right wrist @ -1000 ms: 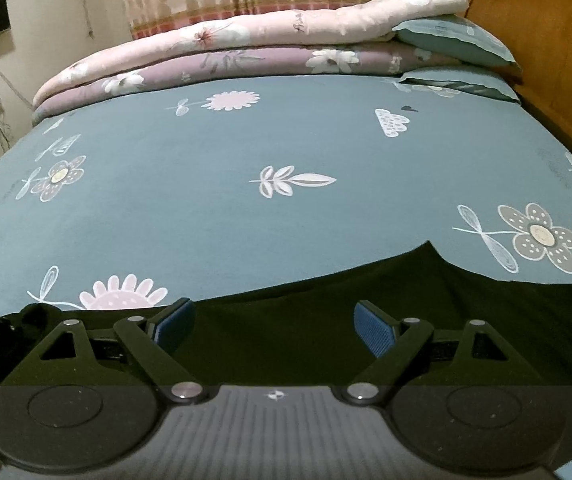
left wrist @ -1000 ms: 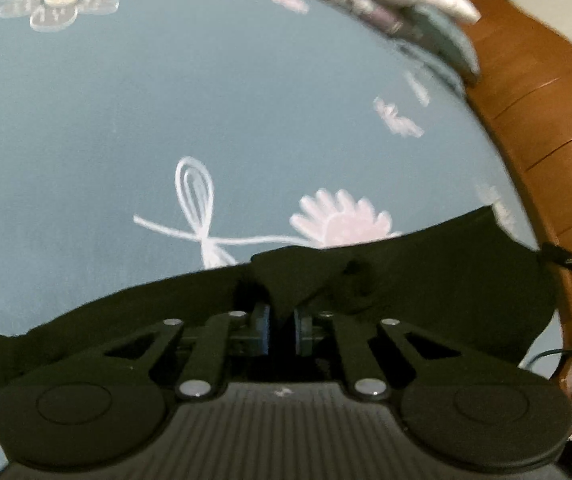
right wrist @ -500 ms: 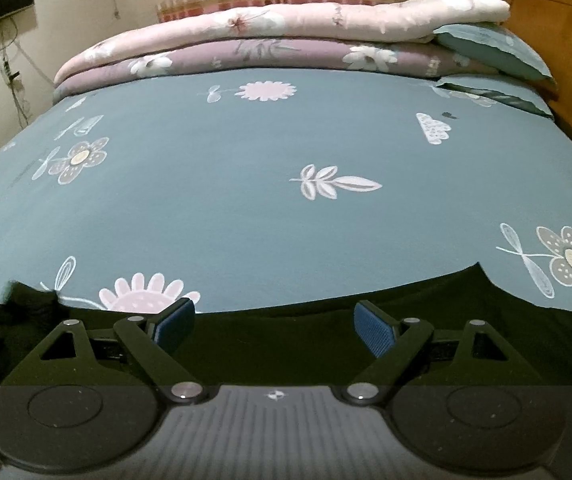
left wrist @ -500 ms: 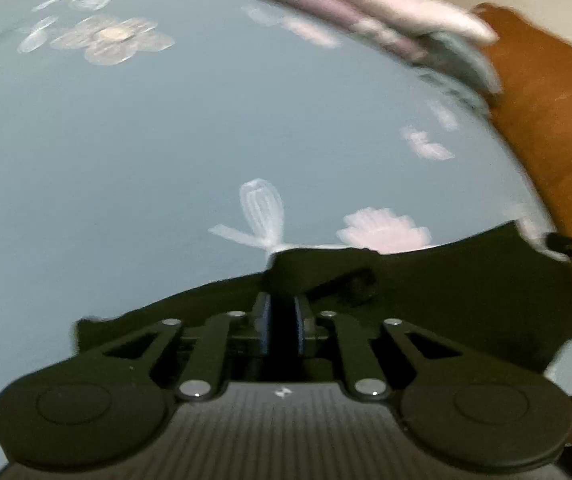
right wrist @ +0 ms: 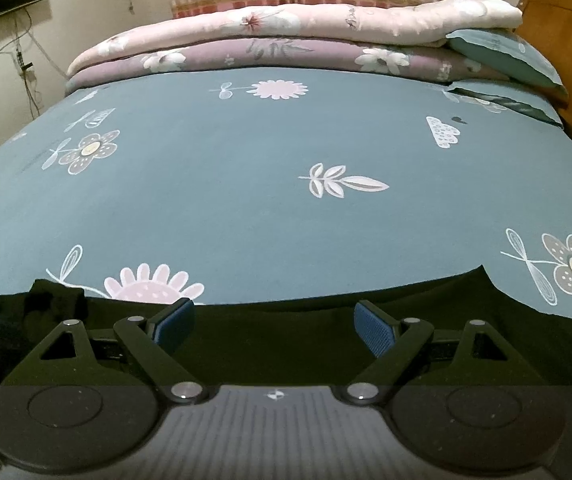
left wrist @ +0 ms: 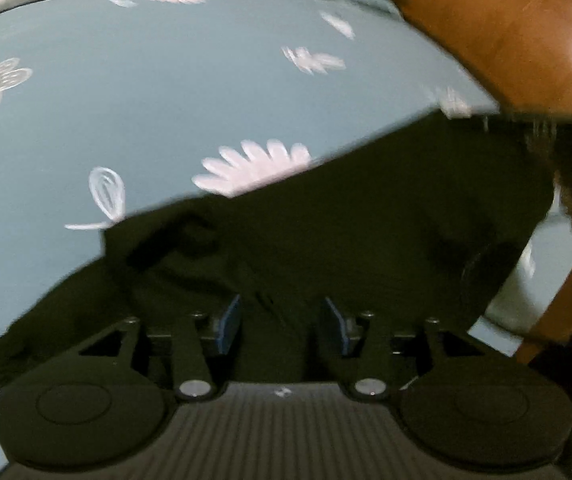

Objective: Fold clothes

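- Left tongs (left wrist: 282,322): jaws partly apart and just been opening, blue pads clear of the cloth, dark garment (left wrist: 346,232) lying below and between them, nothing clamped.
- Right tongs (right wrist: 274,326): jaws wide apart, hovering over the near strip of the same dark garment (right wrist: 326,344), gripping nothing.
- Bed (right wrist: 246,184): covered with blue-grey sheet printed with pale flowers and leaves; garment spread flat along its near edge, with a small bunched corner at the left end in the right wrist view.
- Folded quilts (right wrist: 286,40): pink over mauve, stacked at the far end.
- Wooden headboard (left wrist: 506,40): at the right side.
- Teal pillows (right wrist: 506,56): just beside the quilts.
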Tool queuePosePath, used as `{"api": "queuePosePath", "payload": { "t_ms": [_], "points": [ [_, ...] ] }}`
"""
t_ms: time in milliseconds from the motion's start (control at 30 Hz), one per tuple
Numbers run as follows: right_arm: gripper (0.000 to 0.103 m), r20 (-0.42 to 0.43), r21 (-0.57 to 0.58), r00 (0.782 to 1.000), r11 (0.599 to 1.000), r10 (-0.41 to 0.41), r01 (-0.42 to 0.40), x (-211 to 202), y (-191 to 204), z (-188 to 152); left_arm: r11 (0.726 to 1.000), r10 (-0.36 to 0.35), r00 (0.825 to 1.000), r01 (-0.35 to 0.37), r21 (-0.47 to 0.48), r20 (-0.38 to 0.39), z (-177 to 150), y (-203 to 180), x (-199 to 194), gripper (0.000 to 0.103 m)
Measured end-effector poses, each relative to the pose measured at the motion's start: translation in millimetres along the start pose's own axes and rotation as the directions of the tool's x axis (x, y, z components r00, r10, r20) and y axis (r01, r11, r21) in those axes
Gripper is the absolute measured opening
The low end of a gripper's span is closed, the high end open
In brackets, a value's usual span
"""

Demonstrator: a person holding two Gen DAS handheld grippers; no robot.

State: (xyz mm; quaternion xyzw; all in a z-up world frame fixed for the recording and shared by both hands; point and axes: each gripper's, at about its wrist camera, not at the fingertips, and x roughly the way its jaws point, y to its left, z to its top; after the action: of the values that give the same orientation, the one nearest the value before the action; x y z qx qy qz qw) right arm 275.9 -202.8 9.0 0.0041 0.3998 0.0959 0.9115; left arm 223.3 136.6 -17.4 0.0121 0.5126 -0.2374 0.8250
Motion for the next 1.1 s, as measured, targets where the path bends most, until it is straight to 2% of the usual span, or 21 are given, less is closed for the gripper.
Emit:
{"api": "queuePosePath", "payload": {
  "t_ms": [67,133,233,267,300,333,500,600,700,800,900,1000,1100],
  "points": [
    [0.090,0.000,0.018,1.000,1.000,0.003,-0.003,0,-7,-4,0.997,0.071,0.997,-0.070,0.031,-0.041,-5,-10,9,0.047],
    [0.090,-0.001,0.037,1.000,0.999,0.010,-0.010,0,-15,-7,0.980,0.180,0.982,-0.174,0.092,-0.054,-8,-20,16,0.047],
    [0.090,0.000,0.058,1.000,0.998,0.021,-0.021,1,-24,-10,0.960,0.252,0.966,-0.243,0.137,-0.053,-15,-27,19,0.044],
    [0.090,0.002,0.061,1.000,0.998,0.025,-0.025,0,-26,-11,0.955,0.266,0.963,-0.257,0.148,-0.048,-17,-29,19,0.032],
    [0.090,0.003,0.064,1.000,0.998,0.029,-0.029,0,-29,-12,0.951,0.279,0.959,-0.270,0.153,-0.043,-19,-31,19,0.013],
    [0.090,0.005,0.067,0.999,0.997,0.033,-0.033,0,-31,-13,0.951,0.286,0.957,-0.278,0.138,-0.040,-21,-31,17,0.009],
    [0.090,0.009,0.064,0.998,0.996,0.055,-0.055,0,-39,-13,0.955,0.296,0.955,-0.296,0.003,-0.012,-27,-26,-5,0.008],
    [0.090,0.007,0.057,0.997,0.996,0.073,-0.074,3,-39,-11,0.948,0.298,0.954,-0.298,-0.116,-0.013,-35,-16,-20,0.008],
    [0.090,0.005,0.047,0.996,0.995,0.093,-0.093,5,-36,-7,0.920,0.328,0.944,-0.325,-0.222,-0.021,-48,0,-34,0.008],
    [0.090,0.006,0.030,0.994,0.993,0.112,-0.112,8,-28,-3,0.879,0.360,0.932,-0.355,-0.318,-0.046,-63,20,-48,0.010],
    [0.090,0.002,0.011,0.992,0.992,0.126,-0.126,11,-17,1,0.843,0.362,0.930,-0.357,-0.402,-0.067,-80,40,-55,0.012],
    [0.090,-0.004,-0.003,0.991,0.991,0.134,-0.134,15,-6,5,0.823,0.357,0.930,-0.357,-0.442,-0.088,-93,56,-58,0.019],
    [0.090,-0.011,-0.016,0.990,0.990,0.142,-0.142,21,5,9,0.826,0.344,0.934,-0.350,-0.442,-0.097,-98,61,-63,0.021]
  ]
}}
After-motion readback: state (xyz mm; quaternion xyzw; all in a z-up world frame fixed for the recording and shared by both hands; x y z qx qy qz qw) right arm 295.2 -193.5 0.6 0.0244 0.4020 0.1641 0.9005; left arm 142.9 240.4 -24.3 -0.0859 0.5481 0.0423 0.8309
